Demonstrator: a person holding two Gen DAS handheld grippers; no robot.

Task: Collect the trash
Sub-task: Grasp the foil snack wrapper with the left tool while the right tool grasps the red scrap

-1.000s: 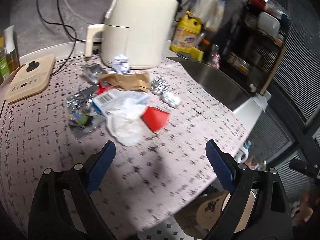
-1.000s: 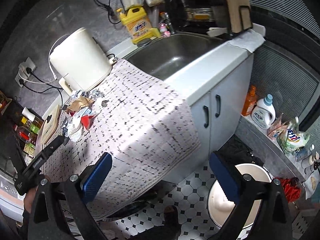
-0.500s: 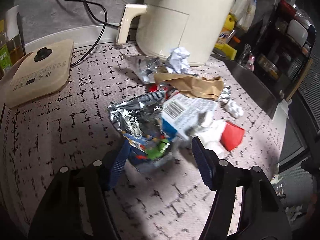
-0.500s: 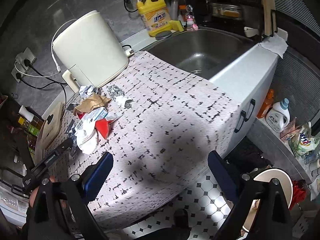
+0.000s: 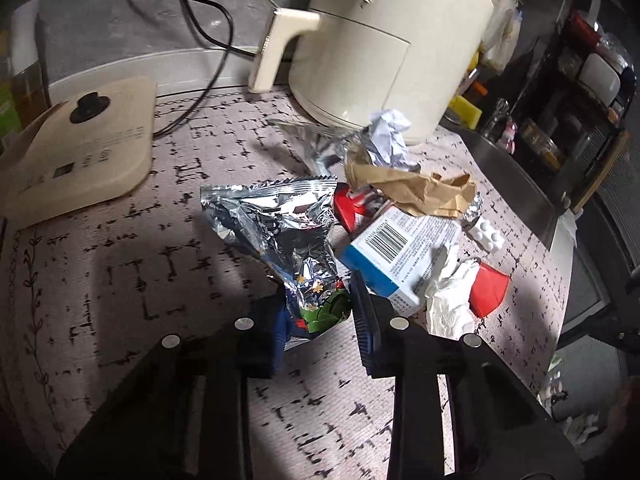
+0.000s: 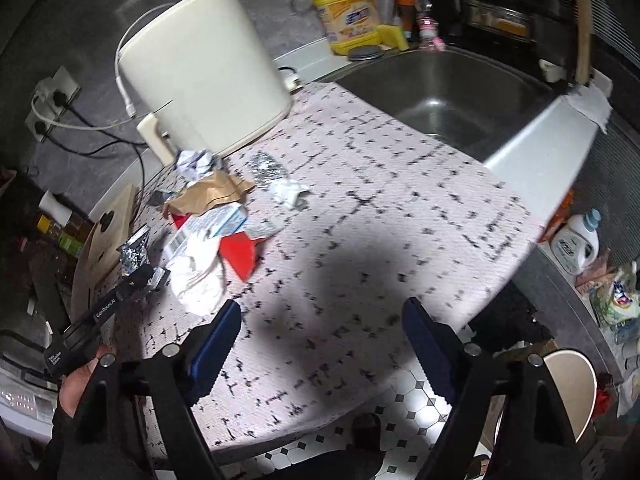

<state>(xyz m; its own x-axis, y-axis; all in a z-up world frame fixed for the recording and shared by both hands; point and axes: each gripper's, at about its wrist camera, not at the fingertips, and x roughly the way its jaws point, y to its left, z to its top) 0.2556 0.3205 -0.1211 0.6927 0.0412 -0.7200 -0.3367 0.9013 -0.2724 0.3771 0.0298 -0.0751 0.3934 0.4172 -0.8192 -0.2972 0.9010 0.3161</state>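
Observation:
A pile of trash lies on the patterned counter mat: a silver foil snack bag (image 5: 280, 232), a blue and white carton (image 5: 396, 248), a crumpled white tissue (image 5: 448, 292), red paper (image 5: 490, 288), a brown paper bag (image 5: 416, 192) and a crumpled paper ball (image 5: 388, 136). My left gripper (image 5: 318, 316) has its jaws closed on the near end of the foil bag. It also shows in the right wrist view (image 6: 136, 280). My right gripper (image 6: 320, 344) is open and empty above the mat, to the right of the pile (image 6: 208, 232).
A cream air fryer (image 5: 384, 44) stands behind the pile, a beige scale (image 5: 80, 152) to the left. A steel sink (image 6: 448, 96) lies at the right, with a yellow detergent jug (image 6: 348, 8) behind it. A round bin (image 6: 568, 392) stands on the tiled floor below.
My left gripper came down and forward to the pile and closed its jaws on the foil bag. My right gripper moved closer over the counter mat, still open.

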